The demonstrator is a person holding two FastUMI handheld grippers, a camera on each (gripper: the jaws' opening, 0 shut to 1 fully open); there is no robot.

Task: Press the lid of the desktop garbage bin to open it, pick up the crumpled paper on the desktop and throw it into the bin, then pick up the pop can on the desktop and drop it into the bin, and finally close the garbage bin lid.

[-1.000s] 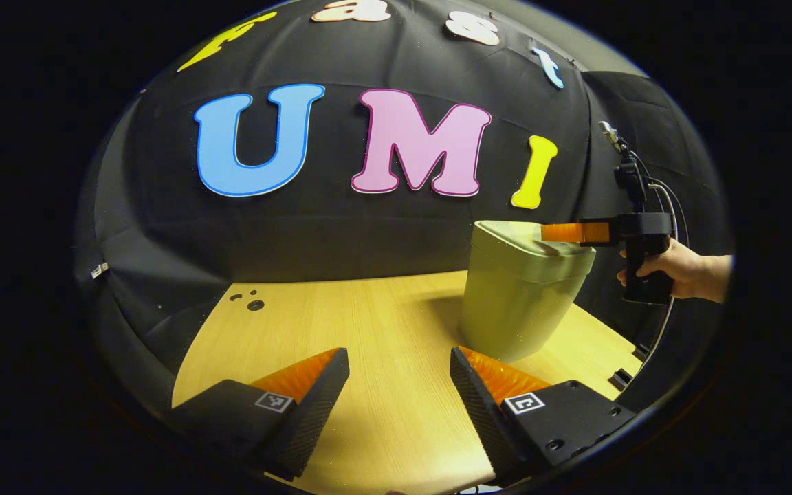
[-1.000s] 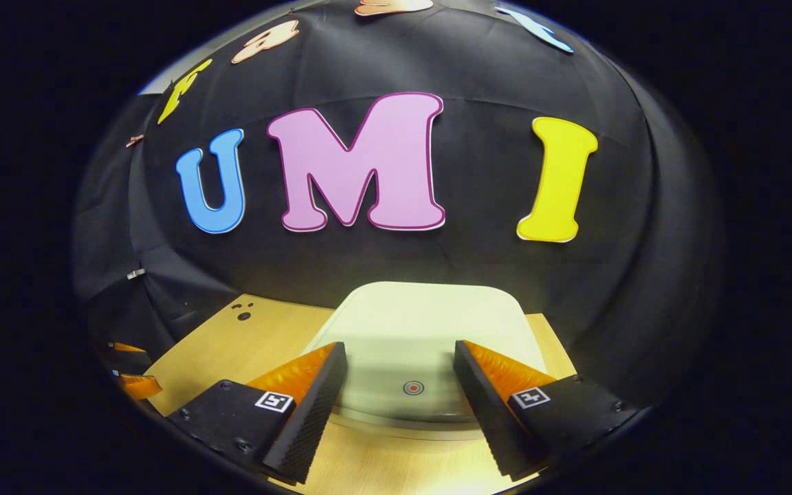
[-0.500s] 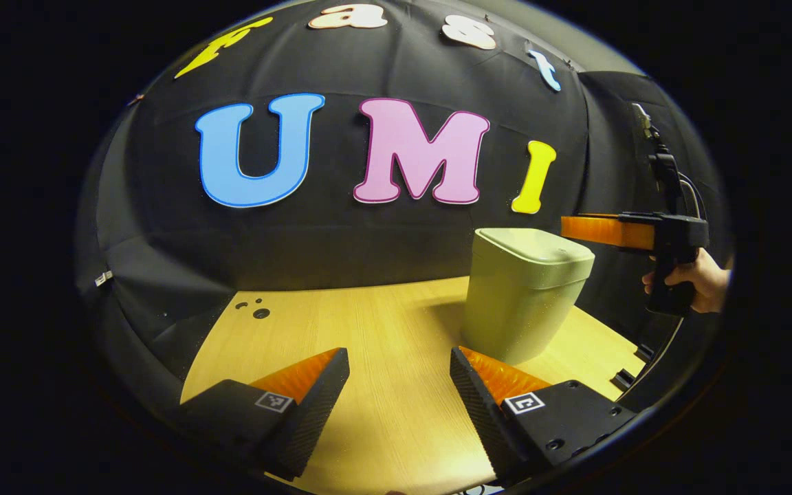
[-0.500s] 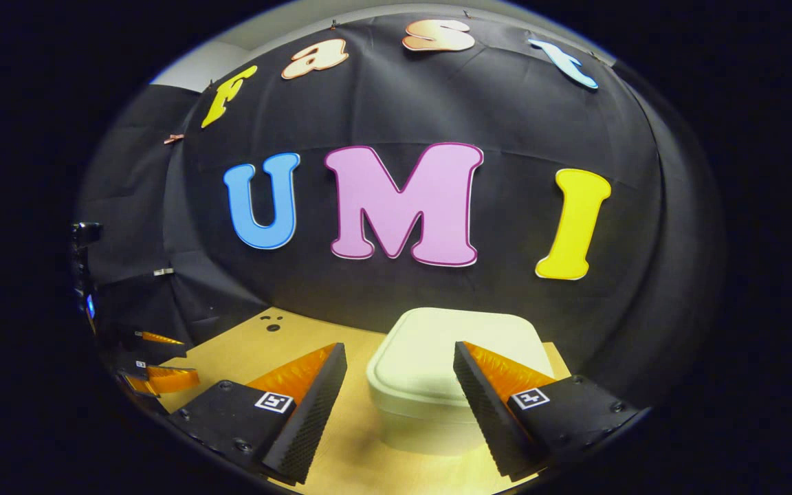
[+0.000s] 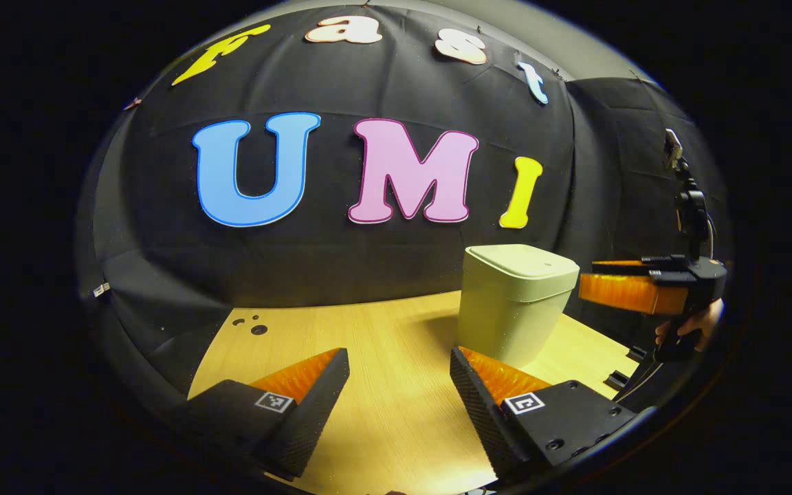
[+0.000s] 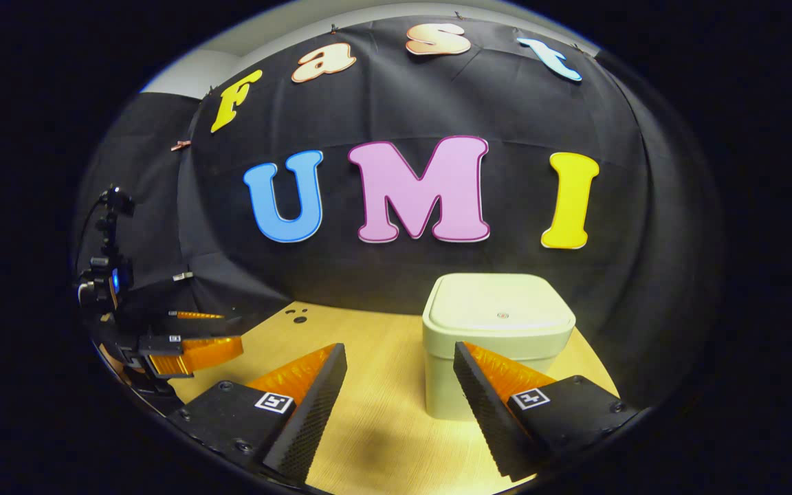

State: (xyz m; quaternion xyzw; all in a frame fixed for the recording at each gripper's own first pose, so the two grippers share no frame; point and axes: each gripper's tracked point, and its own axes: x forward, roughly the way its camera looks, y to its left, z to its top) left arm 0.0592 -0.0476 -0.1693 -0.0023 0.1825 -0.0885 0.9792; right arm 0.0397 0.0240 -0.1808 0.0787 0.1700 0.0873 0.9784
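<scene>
We hold both grippers above a light wooden tabletop point(image 5: 382, 385), and neither one carries anything. In the left gripper view, our left gripper point(image 5: 399, 385) points across the bare wood with its jaws standing wide apart and nothing between them. The garbage bin point(image 5: 509, 302), a pale green box with rounded corners, stands upright on the tabletop ahead and to the right of that gripper, near the black cloth wall point(image 5: 341, 254). Its lid point(image 5: 520, 260) lies flat and closed on top. Farther right in the same view we see our right gripper point(image 5: 626, 289), held by a hand point(image 5: 688, 328), hanging beside the bin and clear of it, not touching the lid. In the right gripper view, that gripper's jaws are likewise wide apart and empty, and the bin point(image 6: 496, 337) sits just beyond them, partly behind the right-hand finger point(image 6: 499, 385), with a small round mark in the middle of its lid point(image 6: 502, 311). At the far left of this view the left gripper point(image 6: 193, 349) shows low over the tabletop point(image 6: 375, 412), well apart from the bin.
</scene>
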